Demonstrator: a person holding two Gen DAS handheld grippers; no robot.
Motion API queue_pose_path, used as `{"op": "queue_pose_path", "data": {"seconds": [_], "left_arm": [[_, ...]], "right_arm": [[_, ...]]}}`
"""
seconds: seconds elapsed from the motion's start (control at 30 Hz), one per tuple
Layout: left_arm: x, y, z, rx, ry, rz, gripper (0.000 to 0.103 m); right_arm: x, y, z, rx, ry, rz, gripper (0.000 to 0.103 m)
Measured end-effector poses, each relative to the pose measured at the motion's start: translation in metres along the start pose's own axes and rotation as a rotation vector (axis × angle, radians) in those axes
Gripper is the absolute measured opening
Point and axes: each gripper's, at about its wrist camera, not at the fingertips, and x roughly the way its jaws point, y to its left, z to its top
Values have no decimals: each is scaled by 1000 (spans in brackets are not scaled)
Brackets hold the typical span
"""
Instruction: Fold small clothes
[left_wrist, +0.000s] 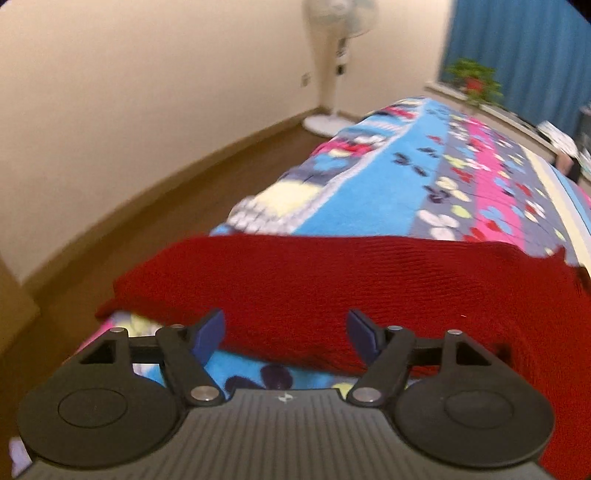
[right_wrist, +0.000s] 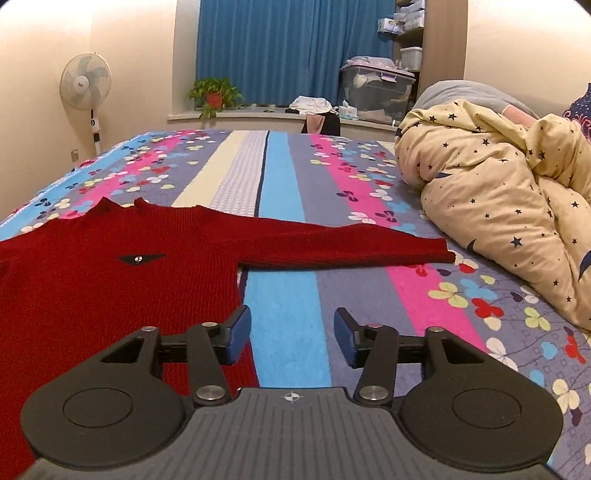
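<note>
A small red knit sweater (right_wrist: 92, 280) lies flat on the patterned bedspread (right_wrist: 288, 206), its collar toward the far side and one sleeve (right_wrist: 343, 243) stretched out to the right. In the left wrist view the other sleeve (left_wrist: 295, 277) crosses the picture near the bed's corner. My left gripper (left_wrist: 286, 332) is open just above that sleeve, with red knit showing between its blue pads but nothing pinched. My right gripper (right_wrist: 291, 334) is open over the bedspread beside the sweater's right hem; its left pad (right_wrist: 238, 334) hangs over the hem edge.
A bundled cream duvet with stars (right_wrist: 509, 206) fills the bed's right side. A standing fan (right_wrist: 85, 88) is at the wall on the left. A potted plant (right_wrist: 214, 96) and a storage bin (right_wrist: 376, 92) stand by the blue curtain. The floor (left_wrist: 155, 206) drops off beyond the bed's left edge.
</note>
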Motion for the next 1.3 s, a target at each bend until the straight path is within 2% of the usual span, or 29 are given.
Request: {"op": "queue_pose_path", "data": {"seconds": [0.27,0.57,0.63,0.7,0.77,0.8,0.87,0.93,1.03,1.1,1.17,1.23,1.3], "left_arm": [[38,32,-3,-204,128,27,78],[42,34,-1,-262,65,63,76],[42,32,1,-253,44,78,67],[40,31,2,-240,30,97,49],[39,33,3,-245,20,100,37],[37,33,4,-248,14,98,32],[33,32,5,-245,-6,106,29],[24,25,8,-205,-52,119,29],[8,7,11,-94,-152,133,29],[4,2,13,-69,-173,119,29],[10,7,13,-106,-123,110,30],[20,18,12,-178,-45,108,37],[26,29,12,-239,-3,95,44]], "right_arm": [[3,-3,-4,-18,22,-18,55],[5,-5,-6,-27,34,-28,55],[6,-5,-7,-34,36,-29,55],[7,-7,-8,-40,38,-31,55],[8,-7,-8,-39,39,-32,55],[8,-8,-8,-39,40,-32,55],[9,-9,-9,-38,42,-34,55],[9,-8,-9,-42,42,-33,55],[11,-8,-9,-50,43,-32,55],[11,-7,-9,-56,44,-32,55],[11,-7,-9,-60,45,-31,55],[11,-6,-10,-65,46,-32,55],[11,-6,-11,-70,47,-33,55]]}}
